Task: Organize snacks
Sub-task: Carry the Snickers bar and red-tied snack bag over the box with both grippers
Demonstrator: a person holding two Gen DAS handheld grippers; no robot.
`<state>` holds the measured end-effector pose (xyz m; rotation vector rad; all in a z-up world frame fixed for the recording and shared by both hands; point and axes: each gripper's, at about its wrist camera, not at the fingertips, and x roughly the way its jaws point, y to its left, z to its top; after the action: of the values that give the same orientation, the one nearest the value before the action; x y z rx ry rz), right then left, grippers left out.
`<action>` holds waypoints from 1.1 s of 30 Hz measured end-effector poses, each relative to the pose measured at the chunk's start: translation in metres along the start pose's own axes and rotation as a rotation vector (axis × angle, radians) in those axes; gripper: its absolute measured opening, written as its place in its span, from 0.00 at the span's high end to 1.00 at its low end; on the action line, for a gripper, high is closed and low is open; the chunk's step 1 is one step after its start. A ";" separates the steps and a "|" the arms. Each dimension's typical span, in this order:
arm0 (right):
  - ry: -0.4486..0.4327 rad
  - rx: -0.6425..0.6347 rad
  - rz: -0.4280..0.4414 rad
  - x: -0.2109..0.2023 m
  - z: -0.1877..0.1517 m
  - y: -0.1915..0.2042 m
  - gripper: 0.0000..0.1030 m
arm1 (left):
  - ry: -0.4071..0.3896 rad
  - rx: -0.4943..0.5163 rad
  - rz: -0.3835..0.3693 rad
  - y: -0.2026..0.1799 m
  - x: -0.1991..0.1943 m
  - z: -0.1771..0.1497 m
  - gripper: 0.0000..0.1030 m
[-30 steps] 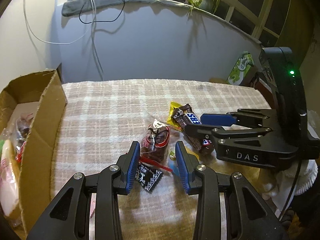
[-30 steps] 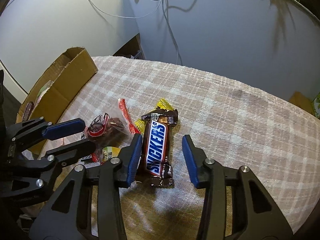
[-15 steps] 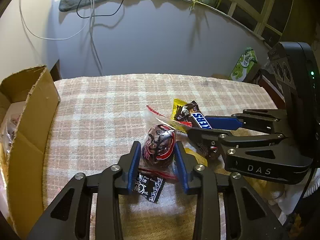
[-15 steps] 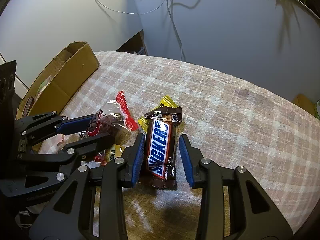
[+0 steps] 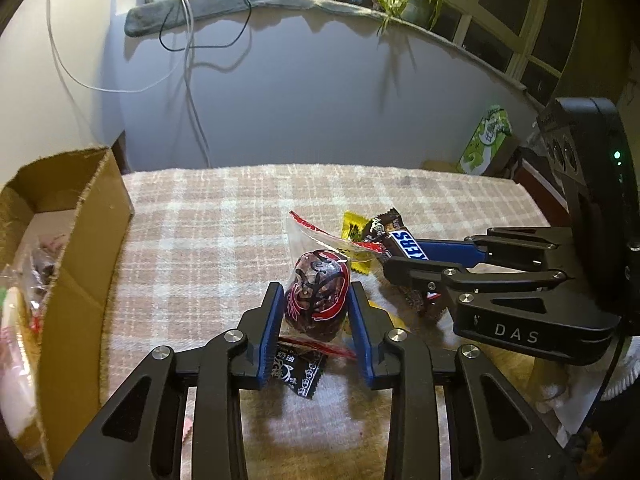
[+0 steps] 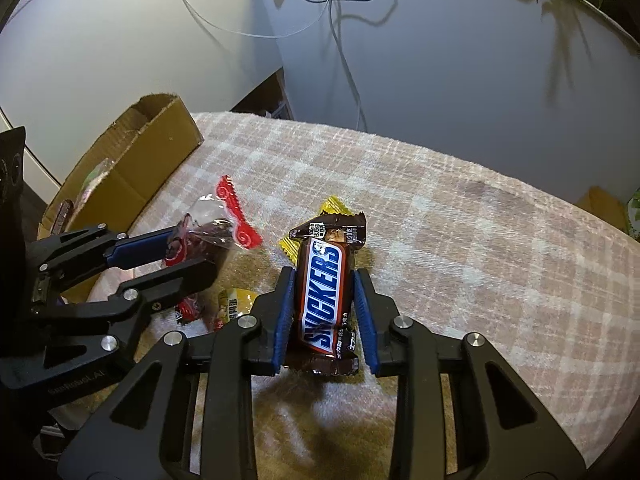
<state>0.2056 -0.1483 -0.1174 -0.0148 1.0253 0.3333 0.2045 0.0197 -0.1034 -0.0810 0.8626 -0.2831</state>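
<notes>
step: both pickups made | left tool (image 5: 316,312) pinches red-wrapped snack (image 5: 317,294), frame centre | right tool (image 6: 325,300) pinches snickers bar (image 6: 326,292), lower centre | next: likely carry both to cardboard box (image 5: 92,248), frame left

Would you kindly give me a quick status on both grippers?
Left gripper shut on red candy bag. Right gripper shut on Snickers. Box open at left, path unobstructed.
</notes>
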 end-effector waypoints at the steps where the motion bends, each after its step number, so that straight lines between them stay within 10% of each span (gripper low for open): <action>1: -0.005 0.001 -0.001 -0.004 0.000 0.000 0.71 | -0.010 0.000 -0.001 0.000 -0.005 0.000 0.70; 33: -0.090 -0.167 0.109 -0.044 0.028 0.144 0.70 | -0.169 -0.176 0.158 0.132 -0.113 0.003 0.70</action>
<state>0.1678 -0.0182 -0.0455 -0.0936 0.9091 0.5139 0.1659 0.1778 -0.0425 -0.1971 0.7199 -0.0505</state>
